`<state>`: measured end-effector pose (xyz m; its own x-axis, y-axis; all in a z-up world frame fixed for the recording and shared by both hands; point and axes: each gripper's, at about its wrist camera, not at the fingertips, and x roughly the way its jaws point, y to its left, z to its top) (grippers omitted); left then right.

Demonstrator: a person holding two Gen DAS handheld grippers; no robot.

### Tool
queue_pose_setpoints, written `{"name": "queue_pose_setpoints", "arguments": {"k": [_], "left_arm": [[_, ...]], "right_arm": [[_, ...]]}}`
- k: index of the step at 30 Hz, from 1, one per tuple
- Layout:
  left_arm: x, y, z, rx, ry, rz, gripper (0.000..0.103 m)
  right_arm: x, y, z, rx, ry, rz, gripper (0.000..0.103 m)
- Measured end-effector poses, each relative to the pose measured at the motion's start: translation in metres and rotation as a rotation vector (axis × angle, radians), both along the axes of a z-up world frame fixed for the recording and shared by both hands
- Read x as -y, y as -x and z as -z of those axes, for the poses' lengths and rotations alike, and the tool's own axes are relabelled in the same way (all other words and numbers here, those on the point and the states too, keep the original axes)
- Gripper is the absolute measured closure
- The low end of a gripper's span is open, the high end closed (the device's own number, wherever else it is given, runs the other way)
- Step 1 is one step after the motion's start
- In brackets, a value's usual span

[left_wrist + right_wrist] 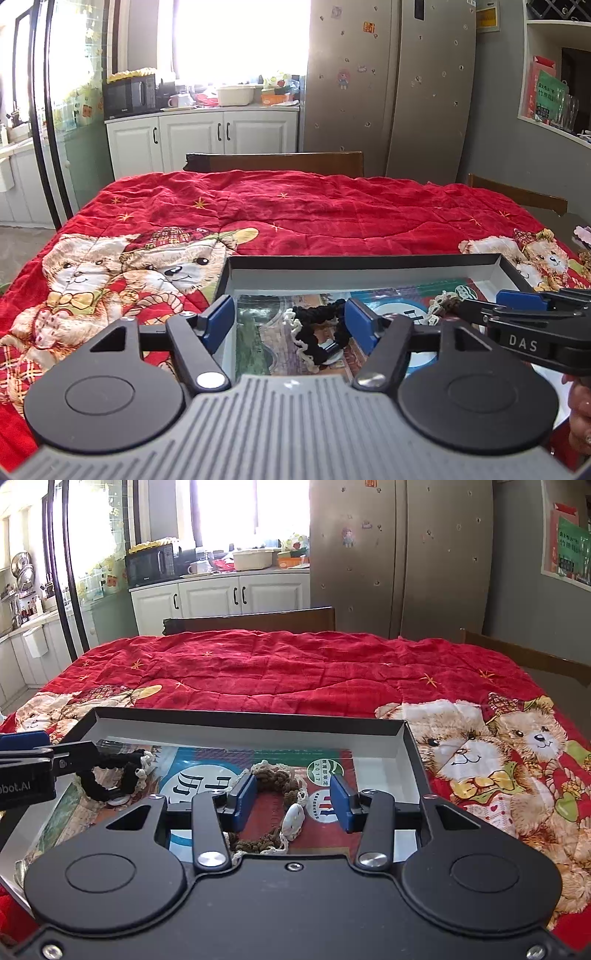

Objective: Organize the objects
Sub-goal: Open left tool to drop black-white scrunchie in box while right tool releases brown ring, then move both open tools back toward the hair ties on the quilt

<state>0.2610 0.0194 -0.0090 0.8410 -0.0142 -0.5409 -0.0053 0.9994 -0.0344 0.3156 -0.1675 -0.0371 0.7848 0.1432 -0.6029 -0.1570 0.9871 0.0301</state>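
A black shallow box (362, 263) (236, 720) lies on the red quilt, lined with printed papers. A black scrunchie with cream lace trim (317, 332) (110, 775) lies in its left part, between the open fingers of my left gripper (290, 325). A brown scrunchie with cream lace and a white tag (273, 801) (445, 301) lies in the middle, between the open fingers of my right gripper (295, 801). Both grippers hover low over the box, holding nothing. The right gripper enters the left wrist view (517, 306) from the right.
The red teddy-bear quilt (295, 664) covers the table. Wooden chair backs (277, 162) stand behind it and at the right. Kitchen cabinets, a microwave and a fridge (391, 81) are far behind. A hand shows at the lower right of the left wrist view.
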Motion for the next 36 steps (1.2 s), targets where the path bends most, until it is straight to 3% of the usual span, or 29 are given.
{"name": "queue_pose_setpoints", "arguments": {"k": [7,36], "left_arm": [[0.0,0.015,-0.012,0.025,-0.028,-0.009,0.018],[0.0,0.117,-0.046,0.094,-0.119,0.039,0.011]], "right_arm": [[-0.002,0.017,-0.014,0.011,0.016,-0.025,0.06],[0.005,0.123,-0.052,0.073,0.057,-0.103,0.056]]}}
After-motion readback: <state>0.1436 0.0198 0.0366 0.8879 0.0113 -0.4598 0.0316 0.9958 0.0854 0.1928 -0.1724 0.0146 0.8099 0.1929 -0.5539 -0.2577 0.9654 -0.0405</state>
